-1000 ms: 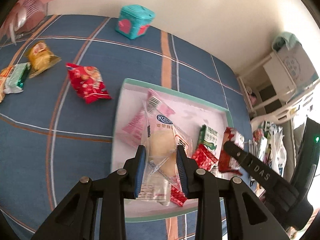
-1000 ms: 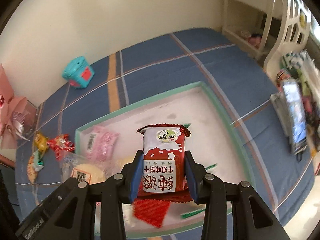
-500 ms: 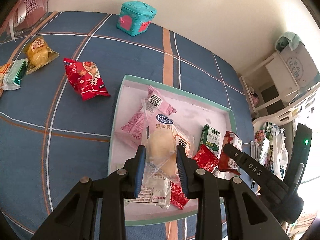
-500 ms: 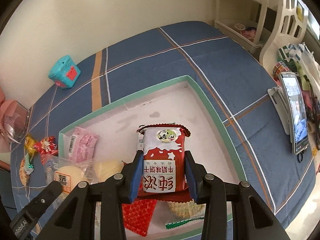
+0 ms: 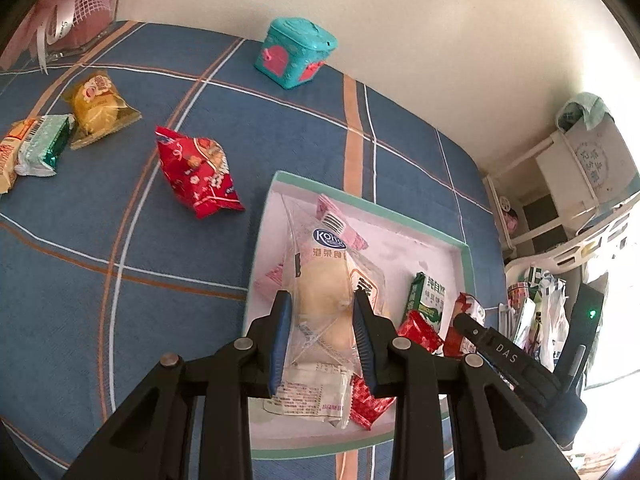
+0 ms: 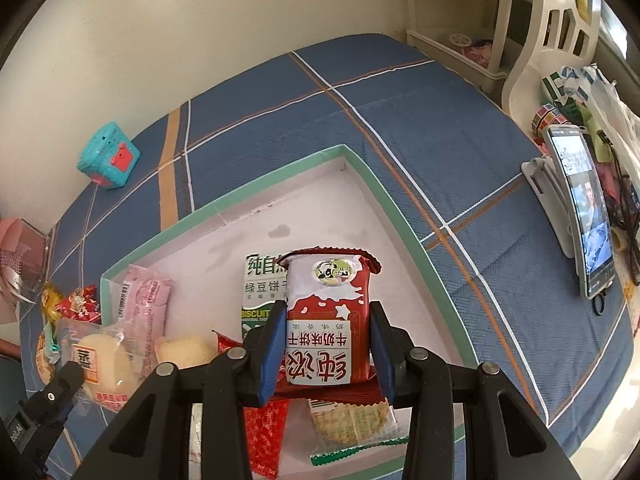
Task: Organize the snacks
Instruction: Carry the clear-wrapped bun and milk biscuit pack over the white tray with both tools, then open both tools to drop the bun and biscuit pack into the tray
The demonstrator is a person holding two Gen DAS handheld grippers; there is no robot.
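red milk-biscuit pack (image 6: 326, 322): clamped across its sides by the right hand-held gripper (image 6: 326, 346), hanging over the tray (image 6: 404, 216).
clear bun pack (image 5: 320, 300): pinched mid-body by the left hand-held gripper (image 5: 320, 334), over the tray's near-left part.
handling: both probably light; red pack looked fairly stiff, so a side grip suited it. Bun likely soft and film slippery; better to take it at the sealed end or squeeze lightly.
tray contents: green biscuit box (image 6: 260, 292), pink wrapper (image 6: 144, 300), small red sachets (image 5: 418, 330), cracker pack (image 6: 352, 420).
still loose on bench (image 5: 120, 240): red bag (image 5: 196, 172), yellow bun (image 5: 100, 108), green-ended bar (image 5: 42, 146).
beyond: teal toy box (image 5: 294, 52) by the wall.
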